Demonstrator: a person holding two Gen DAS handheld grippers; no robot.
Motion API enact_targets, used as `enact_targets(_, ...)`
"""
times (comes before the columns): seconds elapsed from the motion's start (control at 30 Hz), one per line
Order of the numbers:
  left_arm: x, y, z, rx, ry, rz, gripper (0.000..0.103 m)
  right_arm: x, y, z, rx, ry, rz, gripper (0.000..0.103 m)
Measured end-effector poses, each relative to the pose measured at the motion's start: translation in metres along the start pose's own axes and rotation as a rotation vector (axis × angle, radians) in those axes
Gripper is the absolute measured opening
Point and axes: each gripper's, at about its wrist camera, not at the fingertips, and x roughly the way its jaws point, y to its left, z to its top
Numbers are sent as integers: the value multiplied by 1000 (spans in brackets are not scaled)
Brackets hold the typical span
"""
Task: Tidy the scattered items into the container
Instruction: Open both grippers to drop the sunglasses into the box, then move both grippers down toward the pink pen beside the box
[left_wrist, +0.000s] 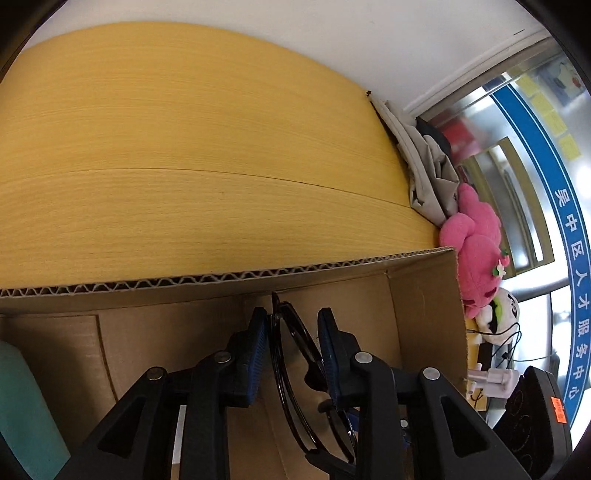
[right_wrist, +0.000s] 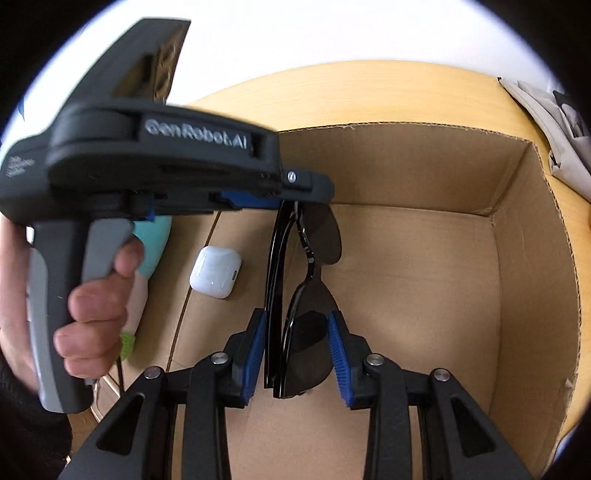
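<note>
Sunglasses, earbud case only right-view

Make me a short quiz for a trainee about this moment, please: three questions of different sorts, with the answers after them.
1. True or false: the sunglasses lie flat on the floor of the cardboard box.
2. Which white item lies in the box? A: earbud case. B: mug. C: plate.
3. Fill the gap: in the left wrist view, outside the box to its right, there is a ____ plush toy.

Key
1. False: they hang upright, clamped in the left tongs.
2. A.
3. Pink.
</note>
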Motion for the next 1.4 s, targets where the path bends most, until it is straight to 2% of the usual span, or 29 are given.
enact_targets(0.07,-4,-2,-1,20,-17,17,52,0,0,-1,16,0,3,36)
enact_targets(0.13,-14,-6,-3,41,-45,19,55,-4,2,-1,22,-3,9,38)
enact_targets(0.2,-31,-11,-4,51,-88,8,64,-13,5,-1,13,-21,-5,45)
enact_targets(0.27,-55,-18,-9,66,-147,8,73,-28,11,-4,-2,-53,-32,58)
enact_targets(0.37,-99,-39,-31,157,-251,51,81,-57,18,-14,-16,-109,-77,63)
enact_targets(0.43,-131,-57,-58,234,-333,98,86,-84,25,-28,-33,-164,-110,65)
enact_targets(0.5,-161,-74,-93,299,-414,142,93,-101,31,-41,-52,-218,-137,70)
enact_targets(0.53,-174,-80,-111,321,-451,164,101,-115,33,-51,-64,-251,-153,74)
enact_targets(0.57,-187,-87,-132,342,-494,190,103,-127,32,-58,-77,-279,-166,77)
enact_targets(0.67,-216,-99,-191,380,-581,239,103,-155,43,-84,-89,-340,-195,78)
enact_targets(0.77,-233,-100,-239,351,-629,256,103,-179,50,-110,-68,-365,-207,78)
enact_targets(0.97,-243,-92,-302,286,-663,283,103,-191,68,-144,-110,-379,-255,78)
enact_targets(1.13,-243,-91,-332,272,-648,300,103,-193,77,-161,-124,-371,-255,78)
enact_targets(1.27,-234,-86,-350,268,-603,289,103,-195,73,-173,-115,-360,-204,78)
enact_targets(1.4,-218,-72,-371,255,-540,268,103,-198,43,-198,-94,-334,-124,78)
